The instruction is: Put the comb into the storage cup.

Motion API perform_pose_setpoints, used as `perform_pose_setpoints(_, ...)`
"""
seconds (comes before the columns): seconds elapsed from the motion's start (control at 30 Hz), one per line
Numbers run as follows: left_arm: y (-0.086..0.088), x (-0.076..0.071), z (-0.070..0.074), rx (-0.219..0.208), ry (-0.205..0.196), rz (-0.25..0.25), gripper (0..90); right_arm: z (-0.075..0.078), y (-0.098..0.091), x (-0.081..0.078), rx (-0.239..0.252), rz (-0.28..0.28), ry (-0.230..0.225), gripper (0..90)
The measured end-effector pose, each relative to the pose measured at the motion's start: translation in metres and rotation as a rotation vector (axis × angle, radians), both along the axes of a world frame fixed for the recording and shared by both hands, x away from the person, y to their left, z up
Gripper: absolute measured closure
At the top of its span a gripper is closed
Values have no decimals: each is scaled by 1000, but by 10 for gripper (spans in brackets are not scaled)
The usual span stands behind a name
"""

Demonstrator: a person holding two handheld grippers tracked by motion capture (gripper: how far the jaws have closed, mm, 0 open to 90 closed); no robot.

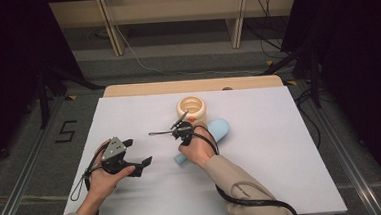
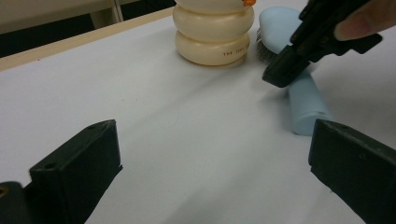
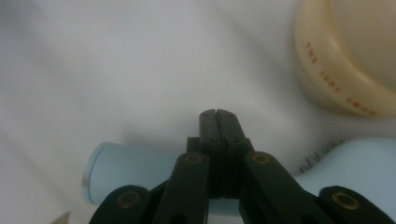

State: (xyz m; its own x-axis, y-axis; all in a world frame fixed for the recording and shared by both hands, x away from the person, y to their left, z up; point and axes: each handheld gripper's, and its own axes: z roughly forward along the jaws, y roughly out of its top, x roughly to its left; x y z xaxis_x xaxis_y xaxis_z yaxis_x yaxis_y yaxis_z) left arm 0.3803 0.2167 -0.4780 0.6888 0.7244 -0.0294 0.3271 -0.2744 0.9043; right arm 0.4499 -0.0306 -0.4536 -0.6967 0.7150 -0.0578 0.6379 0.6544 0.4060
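White-topped desk [image 1: 282, 172], dim room beyond, floor cables and pale shelving at the far side.

Item 1. Cream ringed container [image 1: 191, 109], upright near the far middle of the desk, mouth open upward, small orange piece at its near rim. Contents: I cannot tell; the inside looks bare from the high view.

Item 2. Pale blue hairbrush [image 1: 219, 129], lying flat just beside the container on its right, bristled head toward the far side, handle pointing near-left. Nothing grips it.

Item 3. My right claw [image 1: 152, 134], jaws pressed together on nothing, poised above the brush handle with its tips pointing left. The right claw view looks past the closed tips at the handle [image 3: 135, 170] beneath and the container's rim [image 3: 336, 79] at far right.

Item 4. My left claw [image 1: 140, 166], jaws spread wide and empty, low over the bare desk at near left, well apart from the brush.

Step in hand, by my judgement: lining up on the brush; no grasp made yet. Next move calls for opening the right claw, lowering it astride the handle and closing, likely so the brush can go into the container.
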Motion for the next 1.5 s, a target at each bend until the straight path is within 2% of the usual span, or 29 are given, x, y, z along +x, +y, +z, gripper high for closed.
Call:
perform_pose_setpoints(0.1, 0, 0, 0, 0, 2, 0, 17, 2, -9, -10, -21, 12, 17, 900)
perform_pose_setpoints(0.33, 0, 0, 0, 0, 3, 1, 18, 5, -27, -26, -32, 19, 33, 900)
perform_pose_setpoints(0.67, -1, -1, 0, 2, 4, 2, 19, 9, -50, -41, -34, 32, 30, 900)
perform_pose_setpoints(0.93, -1, -1, -1, 4, 4, 1, 20, 11, -72, -53, -15, 50, 45, 900)
perform_pose_setpoints(1.13, -2, -1, -1, 8, 6, -3, 20, 5, -82, -63, -11, 82, 103, 900)
perform_pose_setpoints(1.3, -2, -1, -1, 6, 8, -1, 20, 0, -83, -70, -20, 93, 115, 900)
perform_pose_setpoints(1.5, -1, -1, -1, 3, 5, 0, 21, 1, -91, -79, -18, 109, 155, 900)
